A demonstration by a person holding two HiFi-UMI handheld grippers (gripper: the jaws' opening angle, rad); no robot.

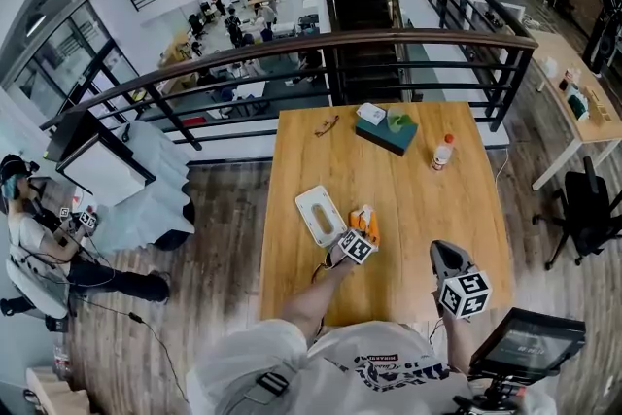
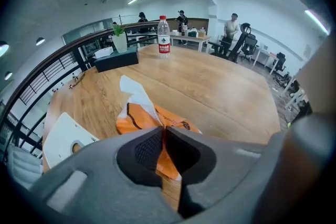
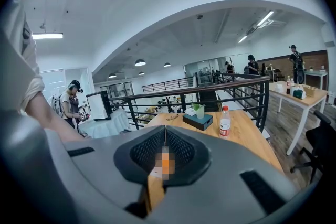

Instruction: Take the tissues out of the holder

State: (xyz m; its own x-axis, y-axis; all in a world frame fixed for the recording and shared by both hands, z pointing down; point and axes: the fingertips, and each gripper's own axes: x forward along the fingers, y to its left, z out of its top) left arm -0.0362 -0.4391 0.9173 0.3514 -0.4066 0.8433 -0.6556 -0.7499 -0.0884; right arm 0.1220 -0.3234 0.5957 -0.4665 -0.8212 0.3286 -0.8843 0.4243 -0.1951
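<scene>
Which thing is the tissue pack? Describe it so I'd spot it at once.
On the wooden table, look at the near half, just right of the flat white holder. The tissue pack is the small soft packet pinched in the left gripper. It is the only orange thing there, with a white tissue sticking out of it.
</scene>
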